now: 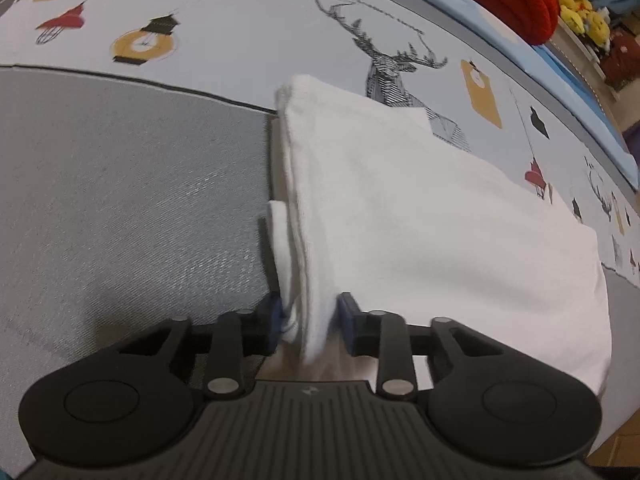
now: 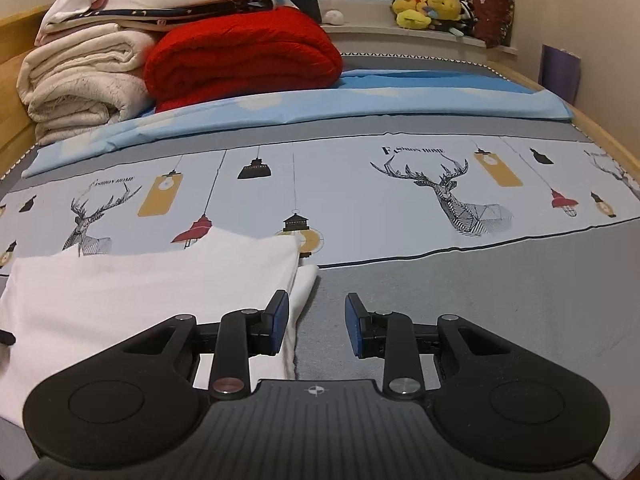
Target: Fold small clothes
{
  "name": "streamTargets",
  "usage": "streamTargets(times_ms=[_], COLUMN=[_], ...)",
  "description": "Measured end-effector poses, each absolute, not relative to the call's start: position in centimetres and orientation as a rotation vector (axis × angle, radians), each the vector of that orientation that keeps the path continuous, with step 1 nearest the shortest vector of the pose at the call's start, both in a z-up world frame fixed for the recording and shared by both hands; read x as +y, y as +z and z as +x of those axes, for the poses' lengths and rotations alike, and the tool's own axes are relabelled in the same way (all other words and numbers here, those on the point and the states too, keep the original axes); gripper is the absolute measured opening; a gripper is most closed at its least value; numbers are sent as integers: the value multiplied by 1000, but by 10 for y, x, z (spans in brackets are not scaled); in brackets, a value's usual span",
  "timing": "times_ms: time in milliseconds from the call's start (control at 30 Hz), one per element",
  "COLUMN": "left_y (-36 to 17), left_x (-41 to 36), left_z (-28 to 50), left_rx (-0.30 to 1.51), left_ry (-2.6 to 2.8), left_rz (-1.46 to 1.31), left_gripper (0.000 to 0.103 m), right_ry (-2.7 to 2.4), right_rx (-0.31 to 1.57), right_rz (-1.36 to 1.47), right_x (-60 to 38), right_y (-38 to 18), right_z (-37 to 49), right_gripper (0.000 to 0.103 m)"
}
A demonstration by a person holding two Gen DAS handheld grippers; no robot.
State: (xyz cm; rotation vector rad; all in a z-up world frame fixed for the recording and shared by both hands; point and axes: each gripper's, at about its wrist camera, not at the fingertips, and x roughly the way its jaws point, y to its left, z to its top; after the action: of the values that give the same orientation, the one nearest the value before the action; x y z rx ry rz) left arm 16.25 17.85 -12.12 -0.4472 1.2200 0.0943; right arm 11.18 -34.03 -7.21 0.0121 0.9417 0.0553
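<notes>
A white garment [image 1: 420, 208] lies partly folded on the printed bed sheet [image 1: 240, 20]. My left gripper [image 1: 310, 324] is shut on its near edge, and the cloth bunches between the blue pads [image 1: 347, 318] and lifts in a ridge. In the right wrist view the same white garment [image 2: 140, 292] lies flat at the left, with a folded edge near the middle. My right gripper [image 2: 316, 322] is open and empty just above the grey sheet [image 2: 480, 280], its left pad [image 2: 280, 316] over the garment's right edge.
A red folded blanket [image 2: 244, 56] and a stack of white blankets [image 2: 80, 80] sit at the bed's far left. A light blue sheet [image 2: 320, 100] lies across the back. Yellow plush toys [image 2: 428, 8] line the windowsill. A wooden bed frame [image 2: 600, 128] runs along the right.
</notes>
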Motion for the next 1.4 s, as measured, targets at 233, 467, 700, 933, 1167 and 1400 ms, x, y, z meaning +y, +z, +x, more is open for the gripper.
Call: streamTargets(times_ms=[233,467,700,933,1167,1400], left_y=[-115,-108,-95,-64,-45,-46], left_x=[165,157,149,143,101,37], left_z=[164,162,162,166,179,194], left_rx=[1196,1188,1151,1015,939,950], left_ry=[78,163,206,8,-230,-409], left_rz=[-323,-151,-23,-310,-489,-554], left_gripper=[21,21,18,17,17,21], right_ry=[46,47,57,62,72,71], right_rx=[946,954,958,950,943,944], right_rz=[11,1,-16,-11,-11,-12], right_x=[-348,-349,-348,-351,-351,-349], right_y=[-76,-82,-85,-84,-84,-86], right_z=[111,114,118,120,124,128], right_gripper=[32,32,32,32,32,32])
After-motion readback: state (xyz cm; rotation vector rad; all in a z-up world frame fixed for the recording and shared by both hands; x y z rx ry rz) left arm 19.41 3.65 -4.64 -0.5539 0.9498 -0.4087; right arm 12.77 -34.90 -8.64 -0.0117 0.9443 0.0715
